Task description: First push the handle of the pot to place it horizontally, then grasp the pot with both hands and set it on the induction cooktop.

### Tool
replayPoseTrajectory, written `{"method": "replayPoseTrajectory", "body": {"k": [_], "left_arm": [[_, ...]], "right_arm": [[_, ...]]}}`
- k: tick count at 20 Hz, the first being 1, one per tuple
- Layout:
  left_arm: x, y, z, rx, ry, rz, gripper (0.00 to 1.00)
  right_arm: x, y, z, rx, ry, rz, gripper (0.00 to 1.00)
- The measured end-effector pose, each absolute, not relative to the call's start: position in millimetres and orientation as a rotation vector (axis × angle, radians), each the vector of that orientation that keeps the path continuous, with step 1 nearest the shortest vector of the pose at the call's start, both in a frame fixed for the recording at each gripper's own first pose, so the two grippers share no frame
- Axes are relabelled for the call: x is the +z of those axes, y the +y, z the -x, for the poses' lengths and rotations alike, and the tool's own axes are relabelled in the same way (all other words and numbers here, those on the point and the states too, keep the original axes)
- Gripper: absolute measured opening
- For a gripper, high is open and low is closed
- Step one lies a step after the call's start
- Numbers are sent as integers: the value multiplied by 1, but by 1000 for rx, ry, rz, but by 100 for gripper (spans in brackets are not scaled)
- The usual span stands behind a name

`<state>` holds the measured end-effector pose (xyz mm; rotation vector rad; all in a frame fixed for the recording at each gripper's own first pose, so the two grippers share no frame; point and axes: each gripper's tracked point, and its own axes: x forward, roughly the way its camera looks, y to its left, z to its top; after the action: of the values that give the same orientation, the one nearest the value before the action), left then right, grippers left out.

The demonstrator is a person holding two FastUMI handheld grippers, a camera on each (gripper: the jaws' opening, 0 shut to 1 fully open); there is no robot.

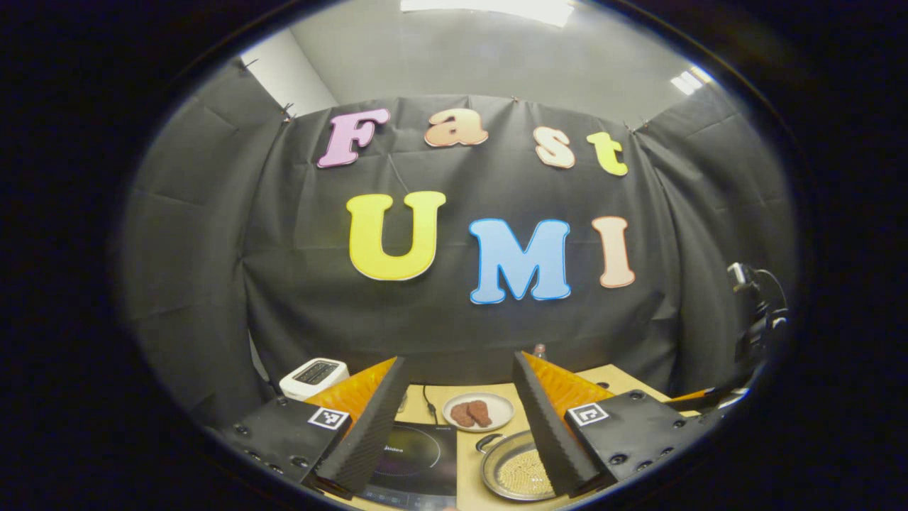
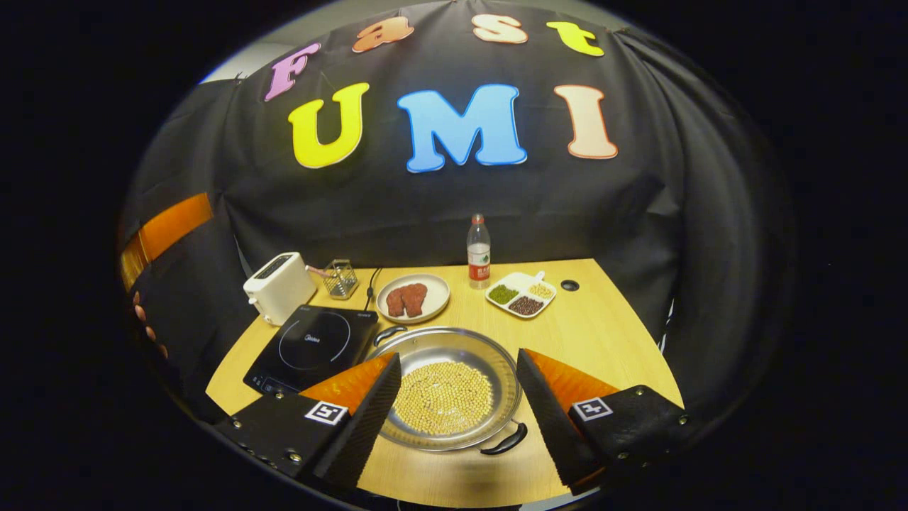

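A shallow steel pot (image 2: 443, 387) full of yellow beans sits on the wooden table, just right of the black induction cooktop (image 2: 312, 348). Its two black handles lie on a diagonal: one handle (image 2: 389, 333) at the far left, the other handle (image 2: 505, 441) at the near right. My right gripper (image 2: 457, 356) hovers open above the pot's near side, a finger on each side, holding nothing. My left gripper (image 1: 460, 358) is open and empty, held higher and pointing at the back wall. Below it are the cooktop (image 1: 418, 454) and the pot (image 1: 514, 472).
Along the back of the table stand a white toaster (image 2: 279, 286), a small wire basket (image 2: 340, 278), a plate of brown meat (image 2: 413, 298), a water bottle (image 2: 479, 252) and a divided dish of beans (image 2: 521, 294). A hand (image 2: 145, 323) shows at the left edge.
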<state>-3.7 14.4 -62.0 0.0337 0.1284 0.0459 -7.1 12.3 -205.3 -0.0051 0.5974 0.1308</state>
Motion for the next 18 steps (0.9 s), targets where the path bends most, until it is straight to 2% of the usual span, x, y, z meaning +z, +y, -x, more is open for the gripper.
{"method": "replayPoseTrajectory", "body": {"k": [2,3,5,7,8,9,10,11,12,13,15,16,18], "left_arm": [[-67,15,7,51,138,-36,100],[-68,15,6,51,140,-38,96],[-72,15,6,57,149,-48,96],[-75,14,7,59,154,-53,96],[-76,14,6,58,160,-52,96],[-80,13,7,58,164,-53,96],[-81,13,7,58,168,-55,96],[-83,13,7,55,173,-56,96],[-85,12,7,53,179,-59,96],[-87,14,7,54,183,-63,96],[-90,15,7,56,190,-66,92],[-91,15,7,58,194,-66,96],[-93,18,6,60,202,-68,92]], "right_arm": [[-224,14,11,144,653,24,83],[-233,14,14,146,684,36,72],[-251,17,27,168,769,45,55],[-265,12,34,153,825,61,52],[-272,14,35,162,850,43,28],[-278,19,40,182,875,20,22],[-287,19,42,179,900,15,26],[-293,20,47,190,932,7,12],[-300,21,52,205,969,2,9],[-311,18,55,197,1000,7,13],[-318,18,60,192,1039,-43,2],[-324,16,62,180,1065,-53,2],[-337,10,65,168,1107,-59,2]]}}
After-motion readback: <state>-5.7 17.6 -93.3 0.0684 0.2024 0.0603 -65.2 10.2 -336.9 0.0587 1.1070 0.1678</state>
